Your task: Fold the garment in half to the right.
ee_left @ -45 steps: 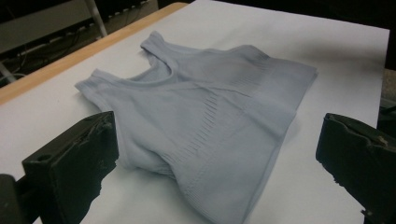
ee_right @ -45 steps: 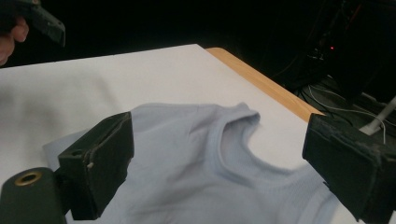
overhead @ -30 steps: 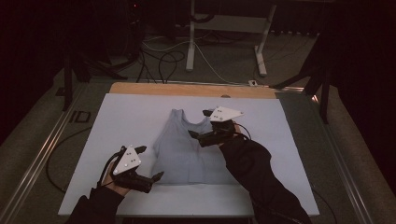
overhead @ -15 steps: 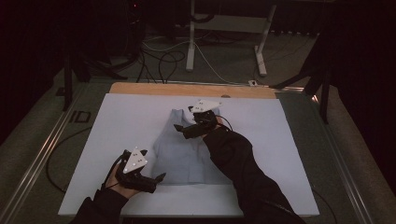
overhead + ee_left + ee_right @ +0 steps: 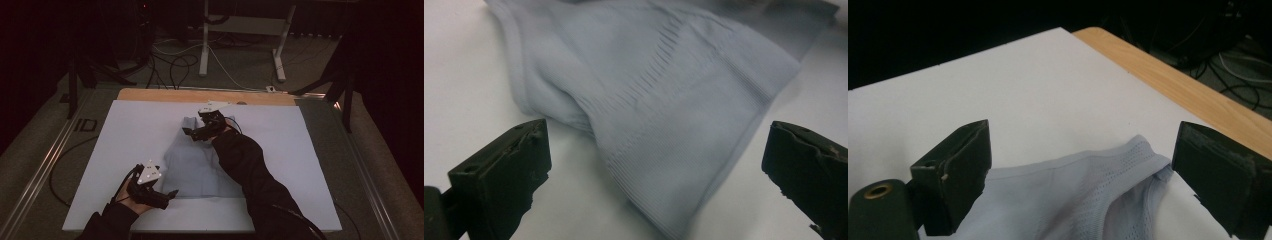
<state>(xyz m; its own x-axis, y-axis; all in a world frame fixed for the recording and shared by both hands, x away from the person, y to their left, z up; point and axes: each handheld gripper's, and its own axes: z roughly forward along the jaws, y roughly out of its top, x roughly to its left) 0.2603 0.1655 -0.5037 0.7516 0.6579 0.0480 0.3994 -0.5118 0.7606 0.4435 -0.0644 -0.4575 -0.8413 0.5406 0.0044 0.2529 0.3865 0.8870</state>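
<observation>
Left gripper [image 5: 172, 193]: jaws wide apart, empty, at the near left hem of the top [image 5: 192, 165]. Top: pale blue knit, mid-mat [image 5: 120, 145], likely light, limp; best pinched at hem or strap. Right gripper [image 5: 186, 132]: jaws apart, empty, over the far strap.

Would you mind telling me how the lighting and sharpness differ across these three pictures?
High view: dim, the room behind nearly black, the top on the white mat soft and grainy. Left gripper view: bright and even, fabric ribbing crisp in mid-frame, its near hem blurred, as are the wide-apart jaws. Right gripper view: well lit, the shoulder strap sharp, a dark backdrop beyond the wooden edge.
</observation>
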